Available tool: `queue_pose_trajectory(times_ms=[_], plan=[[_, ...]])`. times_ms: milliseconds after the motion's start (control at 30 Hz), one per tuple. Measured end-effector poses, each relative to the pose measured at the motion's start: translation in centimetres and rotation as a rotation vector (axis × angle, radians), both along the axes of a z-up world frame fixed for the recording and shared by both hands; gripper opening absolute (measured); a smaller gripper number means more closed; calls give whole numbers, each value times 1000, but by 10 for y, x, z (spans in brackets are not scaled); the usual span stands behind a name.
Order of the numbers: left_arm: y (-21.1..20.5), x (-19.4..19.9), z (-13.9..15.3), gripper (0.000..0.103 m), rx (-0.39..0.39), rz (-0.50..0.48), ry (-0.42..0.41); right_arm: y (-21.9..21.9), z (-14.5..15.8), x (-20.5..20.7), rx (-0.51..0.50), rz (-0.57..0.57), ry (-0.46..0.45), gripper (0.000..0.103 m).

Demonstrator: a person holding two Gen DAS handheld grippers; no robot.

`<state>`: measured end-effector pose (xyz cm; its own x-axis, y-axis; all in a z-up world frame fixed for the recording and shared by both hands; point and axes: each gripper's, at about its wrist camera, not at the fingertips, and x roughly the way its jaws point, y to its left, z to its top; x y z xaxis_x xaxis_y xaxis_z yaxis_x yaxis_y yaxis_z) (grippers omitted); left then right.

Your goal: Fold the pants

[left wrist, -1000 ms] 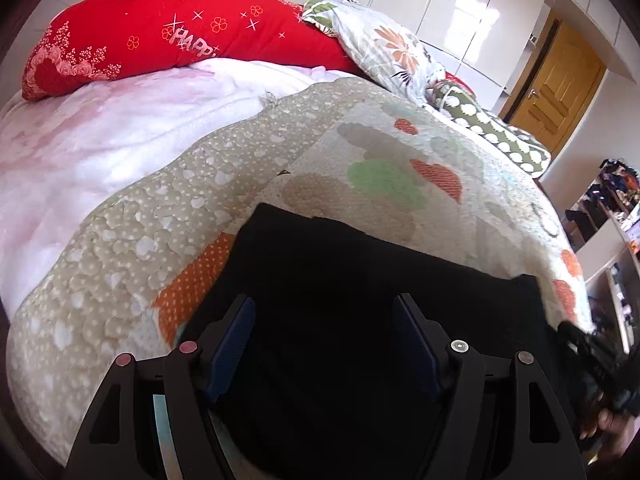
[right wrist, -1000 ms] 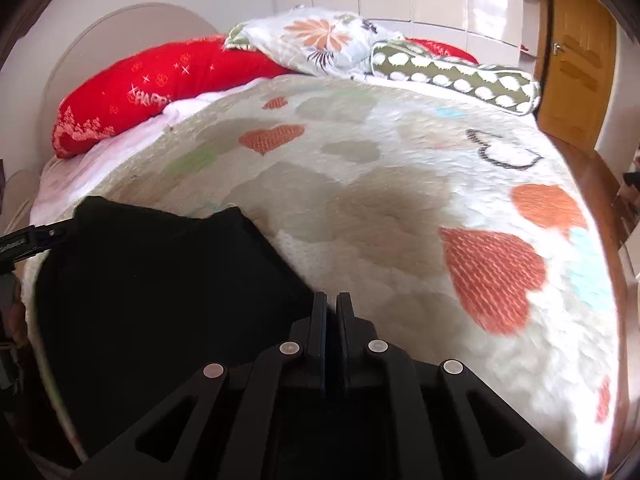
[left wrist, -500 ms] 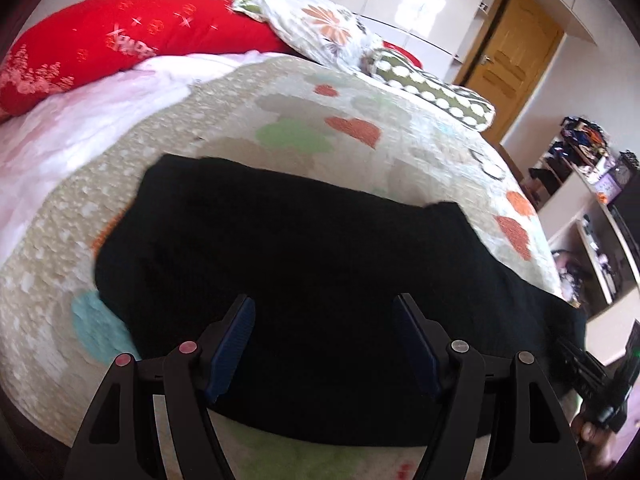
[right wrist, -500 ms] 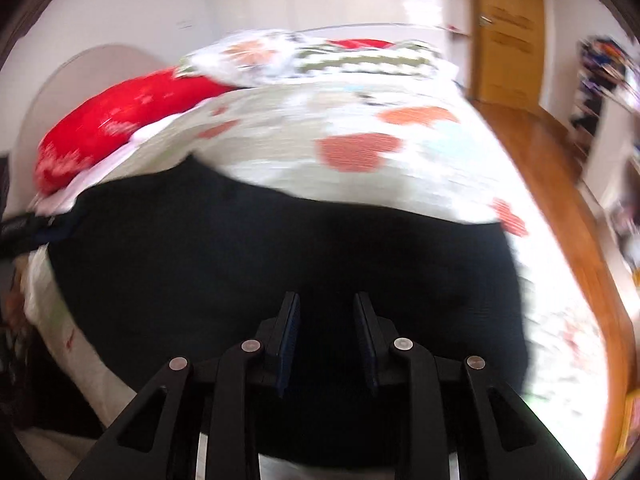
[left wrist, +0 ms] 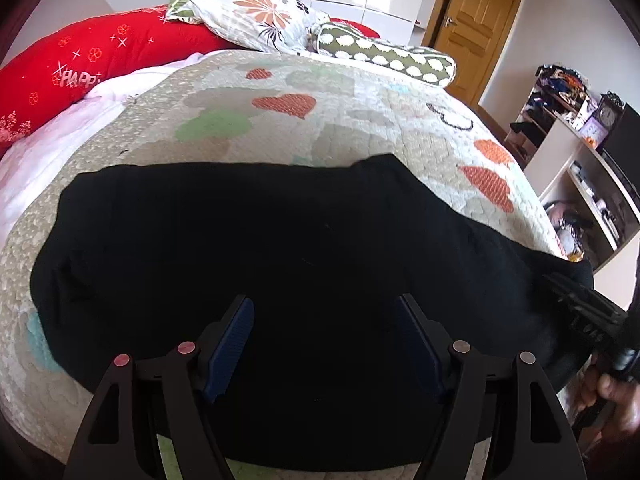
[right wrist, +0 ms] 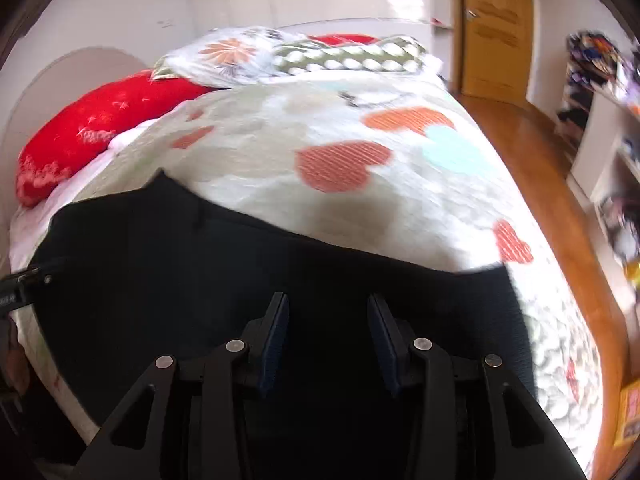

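Note:
Black pants (left wrist: 280, 248) lie flat across the near edge of the bed, stretched left to right; they also show in the right wrist view (right wrist: 192, 280). My left gripper (left wrist: 326, 312) is open and empty, hovering over the pants' near middle. My right gripper (right wrist: 326, 312) is open and empty above the pants' right part. The right gripper also shows at the far right of the left wrist view (left wrist: 584, 312), by the pants' right end. The left gripper shows at the left edge of the right wrist view (right wrist: 24, 284).
The bed has a heart-patterned quilt (left wrist: 360, 120). A red pillow (left wrist: 92, 60), a floral pillow (left wrist: 256, 16) and a green dotted bolster (left wrist: 384, 56) lie at the head. A wooden door (left wrist: 476, 20) and cluttered shelves (left wrist: 580, 152) stand to the right. Wooden floor (right wrist: 540, 160) lies beside the bed.
The right gripper went from shut to open. Both views pulled back and swung right, so the whole spread of the pants now shows. The left gripper stayed open.

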<state>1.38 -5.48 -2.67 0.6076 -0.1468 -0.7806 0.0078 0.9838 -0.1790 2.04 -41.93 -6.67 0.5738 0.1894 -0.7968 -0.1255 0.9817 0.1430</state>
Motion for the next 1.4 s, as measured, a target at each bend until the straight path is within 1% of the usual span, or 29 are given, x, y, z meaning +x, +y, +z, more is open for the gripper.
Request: queue_pose_trajectory(times_ms=[33,100,167,200,233,267,300,367,400,500,567,600,633,667,700,733,800,833,867,933,967,1000,1100,1167,1200,1267,1300,1367,1400], plan=[[-2,1,-1,72,3,-1,-1,-6,3,-3,26,-12,1,42],[-5,2,-1,72,11,-5,-4,-11,12,-12,36,-18,5,42],[-8,3,0,72,2,-13,-3,-9,21,-27,62,17,-12,50],[-10,3,-1,74,-3,-16,-3,-5,24,-36,83,45,-15,57],[-10,5,-2,75,-4,-18,-3,-5,25,-41,98,66,-16,61],[-13,6,-3,78,-1,-23,-3,-2,23,-45,112,86,-15,62],[-16,8,-6,79,5,-27,0,0,18,-47,102,96,-3,62],[-20,12,-9,79,21,-33,7,2,7,-47,44,82,26,61],[-23,12,-8,79,26,-41,11,2,8,-50,41,80,22,61],[-37,11,2,79,-8,-114,7,-8,24,-63,85,70,14,62],[-52,13,13,79,-9,-186,-25,-23,36,-76,127,66,5,67],[-61,14,16,80,-5,-225,-33,-34,43,-88,149,55,-4,73],[-75,18,19,80,-1,-282,-34,-41,45,-94,157,41,-11,75],[-85,21,21,80,-5,-318,-28,-51,48,-102,166,17,-15,75],[-95,25,22,81,-13,-356,-18,-63,48,-111,176,-21,-10,75],[-110,31,23,81,-31,-416,0,-69,48,-116,184,-42,-4,75],[-131,41,23,82,-65,-496,22,-86,42,-123,232,-88,0,75],[-144,47,23,82,-75,-538,35,-91,39,-123,241,-105,5,75],[-160,54,21,82,-67,-580,48,-94,34,-121,243,-128,17,75],[-188,65,17,82,-25,-664,61,-98,25,-117,263,-143,26,76],[-200,70,16,82,-6,-687,61,-98,23,-117,270,-140,16,77],[-208,75,15,82,8,-708,63,-97,23,-115,272,-133,1,77],[-243,88,11,82,36,-827,71,-92,24,-110,301,-90,-25,77],[-263,96,4,82,84,-875,67,-91,19,-104,311,-89,-12,76],[-276,99,-3,82,127,-894,74,-91,14,-102,320,-96,-10,76],[-279,105,-16,82,148,-917,108,-93,9,-98,347,-111,-28,74],[-284,108,-21,82,134,-925,117,-93,6,-95,368,-122,-32,73],[-291,114,-27,82,110,-934,118,-92,1,-90,374,-137,-38,64],[-292,115,-27,80,100,-936,117,-90,-2,-86,356,-149,-44,56]])
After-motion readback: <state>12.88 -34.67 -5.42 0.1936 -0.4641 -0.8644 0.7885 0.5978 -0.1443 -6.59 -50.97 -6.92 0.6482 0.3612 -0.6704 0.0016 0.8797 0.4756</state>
